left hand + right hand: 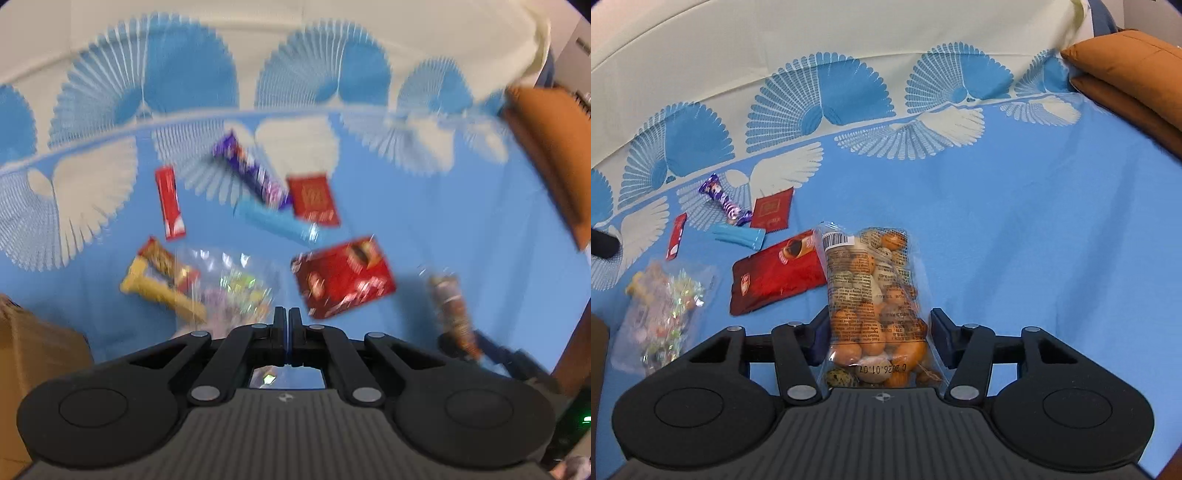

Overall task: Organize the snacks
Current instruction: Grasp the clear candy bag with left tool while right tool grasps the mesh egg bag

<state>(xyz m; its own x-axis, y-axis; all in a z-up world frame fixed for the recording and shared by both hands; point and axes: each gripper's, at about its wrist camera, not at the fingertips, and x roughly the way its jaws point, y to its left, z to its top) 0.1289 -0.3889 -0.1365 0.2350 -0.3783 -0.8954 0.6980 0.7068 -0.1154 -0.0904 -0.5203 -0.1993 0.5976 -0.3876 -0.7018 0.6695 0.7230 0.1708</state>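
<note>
My right gripper [881,336] is shut on a clear bag of coated nuts [875,280], held above the blue cloth [1015,240]; in the left wrist view that bag [448,302] shows at the right. My left gripper [287,319] is shut, and nothing shows between its pads. Its tips are beside a clear bag of wrapped candies [229,291]. Further out lie a red pouch [343,277], a purple bar [251,173], a light-blue packet [277,219], a small red sachet [314,199], a red stick [170,203] and yellow-wrapped bars [162,280]. The left view is blurred.
An orange cushion [1126,74] lies at the far right edge of the cloth. A cardboard box [37,354] stands at the near left. A dark object [602,242] pokes in at the left edge. Bare blue cloth stretches to the right of the nut bag.
</note>
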